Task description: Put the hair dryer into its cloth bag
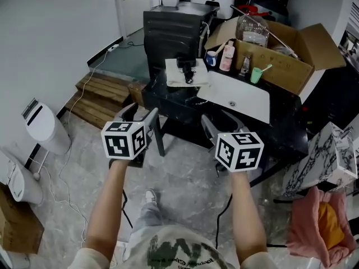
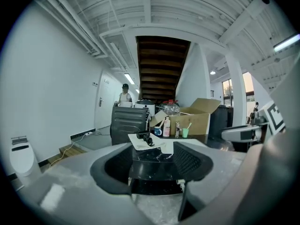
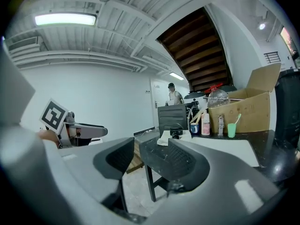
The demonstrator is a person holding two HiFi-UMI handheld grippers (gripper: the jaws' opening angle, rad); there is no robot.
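Observation:
A black hair dryer (image 1: pixel 187 67) lies on its white cloth bag (image 1: pixel 175 76) at the far left of a dark marble table (image 1: pixel 280 130). Both grippers hang in front of the table's near edge, well short of the dryer. My left gripper (image 1: pixel 145 114) is open with nothing between its jaws, and so is my right gripper (image 1: pixel 221 121). In the left gripper view, the left gripper (image 2: pixel 152 161) frames the dryer (image 2: pixel 144 136) and the bag (image 2: pixel 138 143) far ahead. The right gripper (image 3: pixel 143 161), in its own view, has the dryer (image 3: pixel 176 133) small beyond its jaws.
A white flat sheet (image 1: pixel 235 97) lies to the right of the bag. Behind it stand an open cardboard box (image 1: pixel 277 52), a green cup (image 1: pixel 256 74) and bottles. A dark case (image 1: pixel 171 32) stands behind the table. A wooden pallet (image 1: pixel 101 97) and a white appliance (image 1: pixel 46 129) are at the left.

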